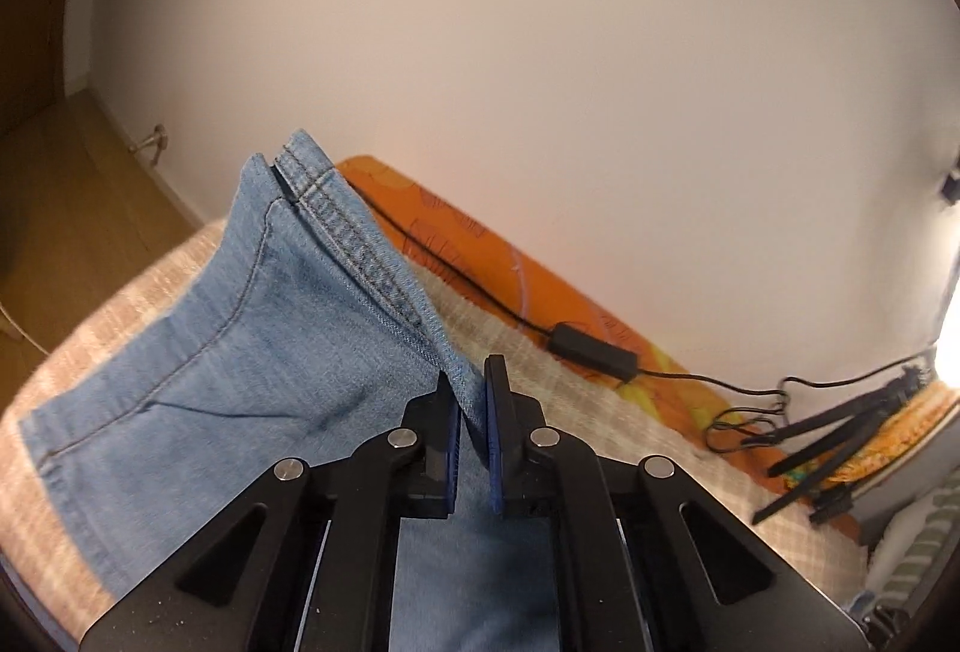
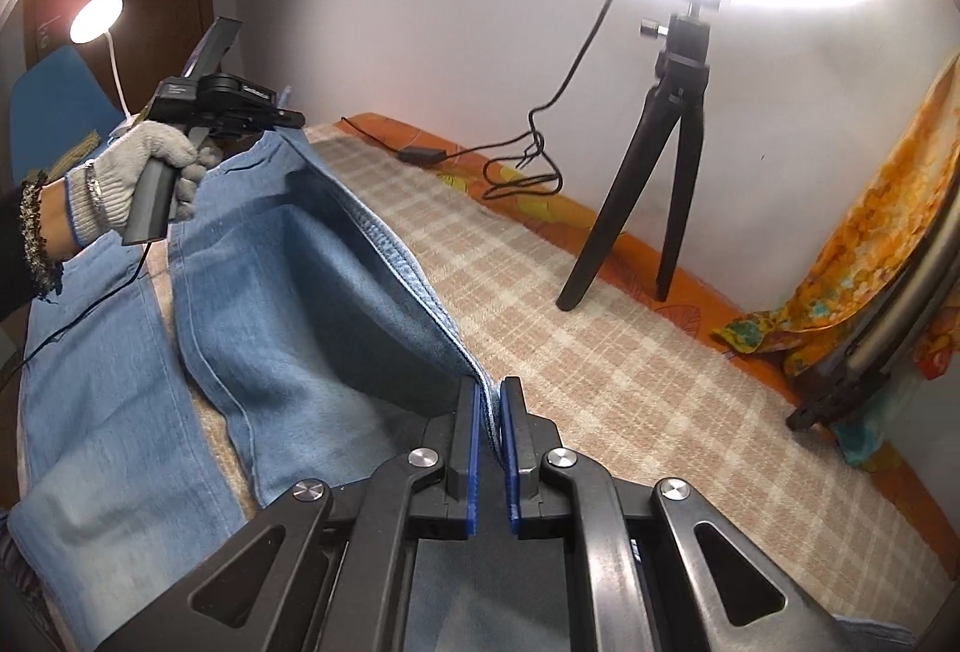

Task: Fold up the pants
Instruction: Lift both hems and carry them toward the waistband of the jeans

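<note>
- The light-blue denim pants (image 2: 288, 304) lie on a beige plaid-covered bed (image 2: 570, 304), one leg raised by its outer edge.
- The left hand-held gripper (image 1: 474, 400) is clamped on the hem end of that edge; the right hand-held gripper (image 2: 487, 412) pinches it nearer the waist.
- Judging by the other leg lying flat and uncovered, the first lengthwise fold is just beginning; the crosswise folds remain.

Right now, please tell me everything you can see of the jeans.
The jeans are light blue washed denim with stitched seams. One leg's outer edge is lifted, pinched at both ends by the left gripper and right gripper, so it sags between them. The other leg lies flat on the checked blanket.
</note>
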A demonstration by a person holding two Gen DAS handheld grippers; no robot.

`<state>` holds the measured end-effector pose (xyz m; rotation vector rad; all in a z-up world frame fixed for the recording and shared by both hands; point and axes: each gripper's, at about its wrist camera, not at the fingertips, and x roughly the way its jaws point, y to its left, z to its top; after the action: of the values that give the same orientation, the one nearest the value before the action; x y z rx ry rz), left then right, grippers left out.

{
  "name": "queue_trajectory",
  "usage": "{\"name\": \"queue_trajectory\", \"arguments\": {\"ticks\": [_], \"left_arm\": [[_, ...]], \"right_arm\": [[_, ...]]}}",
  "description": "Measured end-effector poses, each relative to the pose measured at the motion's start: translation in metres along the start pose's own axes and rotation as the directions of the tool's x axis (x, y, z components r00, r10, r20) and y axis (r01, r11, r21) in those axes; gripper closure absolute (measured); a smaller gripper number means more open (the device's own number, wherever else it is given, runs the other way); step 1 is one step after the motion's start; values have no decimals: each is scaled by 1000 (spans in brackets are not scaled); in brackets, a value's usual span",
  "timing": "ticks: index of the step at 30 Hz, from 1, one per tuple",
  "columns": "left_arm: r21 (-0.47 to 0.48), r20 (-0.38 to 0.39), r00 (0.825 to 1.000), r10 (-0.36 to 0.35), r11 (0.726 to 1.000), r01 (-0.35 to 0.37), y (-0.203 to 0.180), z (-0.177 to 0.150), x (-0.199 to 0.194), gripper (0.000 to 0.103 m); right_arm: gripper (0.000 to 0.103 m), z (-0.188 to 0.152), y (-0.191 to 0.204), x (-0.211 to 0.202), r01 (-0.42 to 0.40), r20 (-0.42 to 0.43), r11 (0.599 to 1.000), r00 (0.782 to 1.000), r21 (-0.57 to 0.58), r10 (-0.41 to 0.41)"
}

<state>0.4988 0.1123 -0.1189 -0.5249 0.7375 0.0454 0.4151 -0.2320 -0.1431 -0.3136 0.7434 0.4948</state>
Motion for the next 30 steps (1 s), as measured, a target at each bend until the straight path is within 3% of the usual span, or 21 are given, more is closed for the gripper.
{"name": "queue_trajectory", "arguments": {"ticks": [11,20,30], "left_arm": [[50,60,996,-65,997,62,3,-5,-81,97],[75,77,994,-76,995,70,20,-38,-150,97],[66,86,992,-88,994,82,50,-72,-206,97]], "right_arm": [[99,-3,24,-59,-5,33,1000,999,1,5],[100,-5,55,-110,-7,35,999,999,-36,8],[100,-27,108,-147,-15,-18,993,1000,-120,13]]}}
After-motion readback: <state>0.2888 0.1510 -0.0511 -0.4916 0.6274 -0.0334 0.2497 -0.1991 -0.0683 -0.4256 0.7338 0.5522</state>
